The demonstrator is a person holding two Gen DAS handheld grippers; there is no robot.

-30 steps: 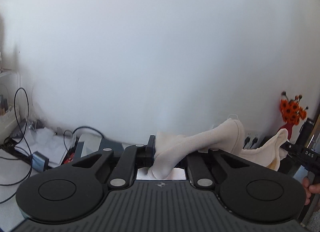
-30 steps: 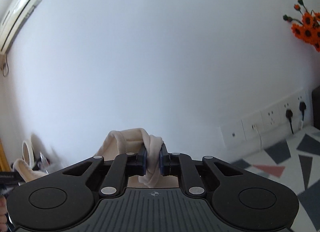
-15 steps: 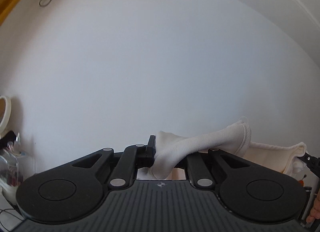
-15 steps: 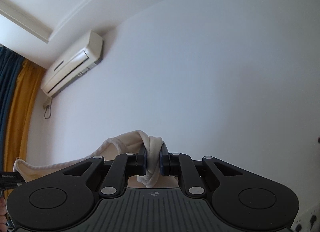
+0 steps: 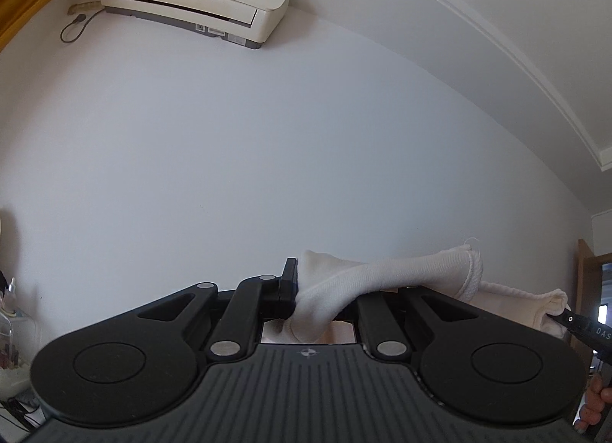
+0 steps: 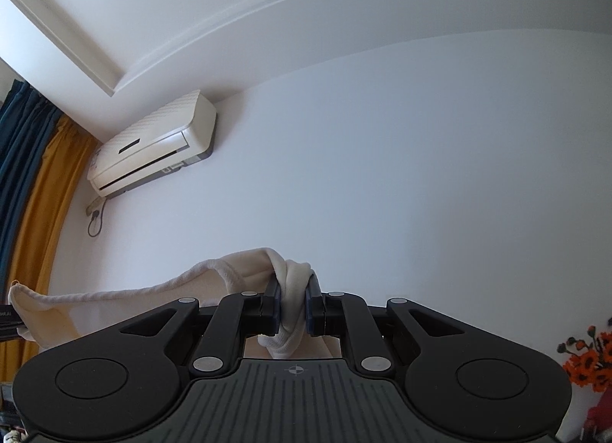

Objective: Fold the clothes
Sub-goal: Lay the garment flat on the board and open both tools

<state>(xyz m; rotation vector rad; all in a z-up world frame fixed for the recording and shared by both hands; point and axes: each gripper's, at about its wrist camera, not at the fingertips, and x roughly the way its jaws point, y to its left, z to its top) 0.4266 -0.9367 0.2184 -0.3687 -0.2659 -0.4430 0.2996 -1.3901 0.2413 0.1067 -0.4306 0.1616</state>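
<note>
The cream garment (image 5: 386, 274) hung stretched between both tongs at the bottom of each frame, the left tongs (image 5: 325, 301) and right tongs (image 6: 292, 309) each clamped on a bunched corner. Judged a lift-and-spread step; next, lowering it flat. An air conditioner (image 6: 153, 144) sat upper left; nothing obstructed.

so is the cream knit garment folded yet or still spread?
Spread, not folded: the cream knit garment hangs stretched between the left gripper and right gripper, each shut on a bunched edge.
</note>
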